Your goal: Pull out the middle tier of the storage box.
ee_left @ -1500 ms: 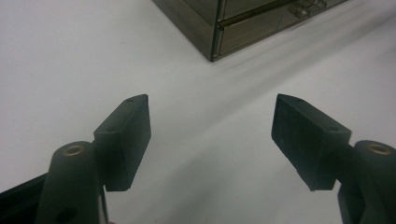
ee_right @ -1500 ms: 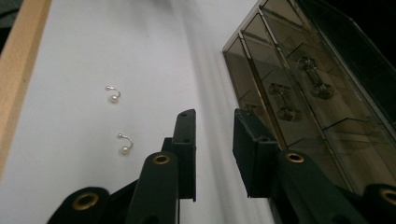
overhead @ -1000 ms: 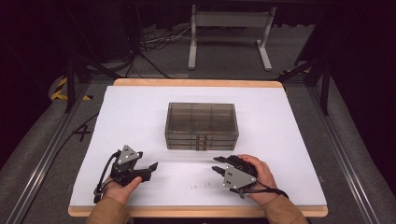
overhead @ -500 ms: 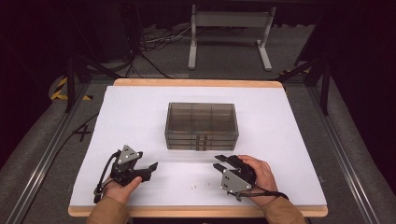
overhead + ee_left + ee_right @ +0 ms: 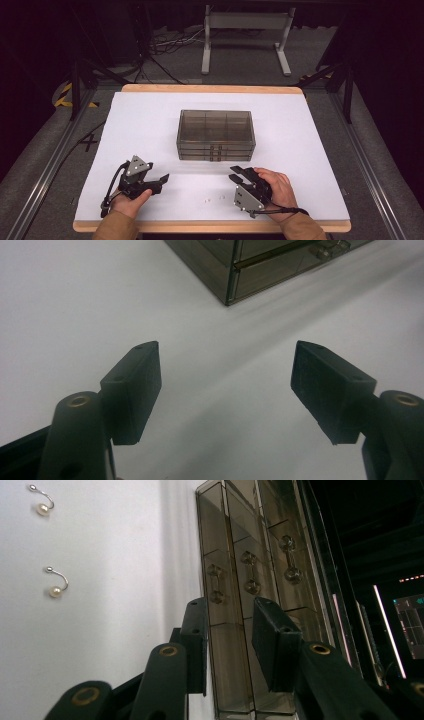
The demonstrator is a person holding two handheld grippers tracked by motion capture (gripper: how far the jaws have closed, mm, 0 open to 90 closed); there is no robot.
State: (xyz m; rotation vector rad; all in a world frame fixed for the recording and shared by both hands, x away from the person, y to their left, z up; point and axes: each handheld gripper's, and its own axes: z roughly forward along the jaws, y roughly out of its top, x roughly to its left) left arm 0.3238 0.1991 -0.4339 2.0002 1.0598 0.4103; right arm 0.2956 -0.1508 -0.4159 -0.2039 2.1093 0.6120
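Note:
A smoky clear box [image 5: 216,134] with three shallow drawers stands mid-table, its small handles facing me. Two pearl earrings [image 5: 214,199] on wire hooks lie on the white surface in front of it, between my hands. My left gripper [image 5: 159,171] rests near the front left, its jaws wide open and bare; in the left gripper view [image 5: 225,347] they point toward the box's corner [image 5: 235,275]. My right gripper [image 5: 234,173], rolled onto its side, points at the drawer fronts [image 5: 245,575] with a narrow gap [image 5: 230,605] and nothing held. The earrings [image 5: 52,587] lie off to its side.
White paper covers the wooden table [image 5: 210,89]. Beyond the far edge is a dark floor with cables and a metal stand [image 5: 245,30]. Rails run along both sides.
My right gripper has rolled onto its side and shifted slightly toward the box's front. The left gripper, box and earrings have not moved.

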